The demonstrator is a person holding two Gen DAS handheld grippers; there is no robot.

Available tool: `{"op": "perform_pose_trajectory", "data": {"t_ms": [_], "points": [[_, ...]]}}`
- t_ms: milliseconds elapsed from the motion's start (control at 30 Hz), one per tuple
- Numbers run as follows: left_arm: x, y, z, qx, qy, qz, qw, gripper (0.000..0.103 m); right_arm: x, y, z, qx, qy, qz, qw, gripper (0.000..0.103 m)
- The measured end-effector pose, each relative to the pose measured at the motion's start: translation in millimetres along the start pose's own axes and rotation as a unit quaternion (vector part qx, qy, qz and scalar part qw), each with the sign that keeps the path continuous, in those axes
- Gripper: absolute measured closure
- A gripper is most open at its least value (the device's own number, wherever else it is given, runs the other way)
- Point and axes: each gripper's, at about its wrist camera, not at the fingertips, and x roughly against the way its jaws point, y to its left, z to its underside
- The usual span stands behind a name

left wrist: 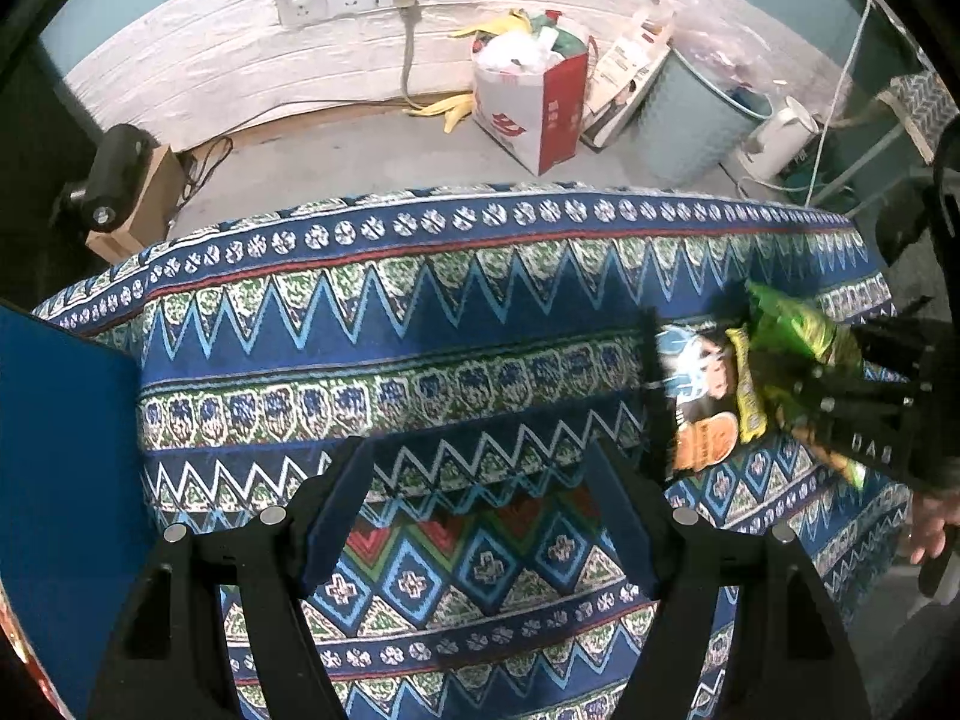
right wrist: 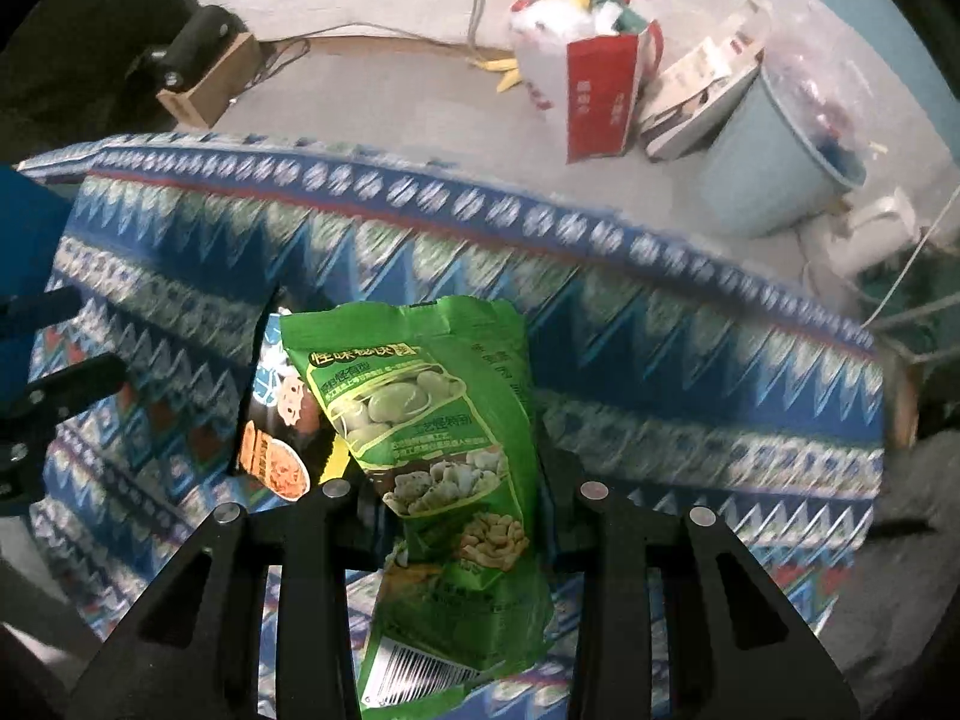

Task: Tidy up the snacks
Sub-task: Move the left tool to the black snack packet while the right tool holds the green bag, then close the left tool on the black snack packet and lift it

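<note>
The green snack bag (right wrist: pixel 432 468), pinched in the right gripper (right wrist: pixel 456 498), half hides a dark packet (right wrist: pixel 270 420) lying on the patterned worktop (left wrist: pixel 420 312). The left gripper (left wrist: pixel 480 510) hangs spread, holding nothing. Far right, a paper bag (left wrist: pixel 528 102) brims with rubbish.

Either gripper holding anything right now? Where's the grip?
The right gripper is shut on the green snack bag, pinching its lower middle. The left gripper is open and holds nothing.

Green snack bag (right wrist: pixel 444 456); dark snack bag (right wrist: pixel 282 420) with orange print; tablecloth (left wrist: pixel 420 312) blue with zigzags and diamonds
</note>
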Motion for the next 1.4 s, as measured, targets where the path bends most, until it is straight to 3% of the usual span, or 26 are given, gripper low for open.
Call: {"op": "perform_pose_trajectory", "data": {"t_ms": [400,600,733,1000,1400], "points": [[3.2,-7.9,25.3,-0.002,0.02,0.009,0.9998,0.025,-2.1,44.6,41.5,-0.02,0.015,-0.081,0.996,0.069],[4.4,-18.0,39.7,0.024,0.028,0.03,0.9989,0.022,9.9,48.4,56.8,-0.014,0.001,-0.059,0.998,0.069],[-2.1,-30.6,44.3,0.053,0.031,0.045,0.9971,0.016,20.1,23.0,68.9,-0.034,-0.011,-0.034,0.999,0.069],[-22.7,-58.1,49.3,0.087,0.045,0.063,0.9932,0.016,26.9,-26.2,96.1,-0.086,-0.017,-0.023,0.996,0.069],[-59.1,-95.1,41.9,0.077,0.065,0.017,0.9948,0.003,35.3,-32.5,102.2,-0.075,-0.038,-0.028,0.996,0.069]]}}
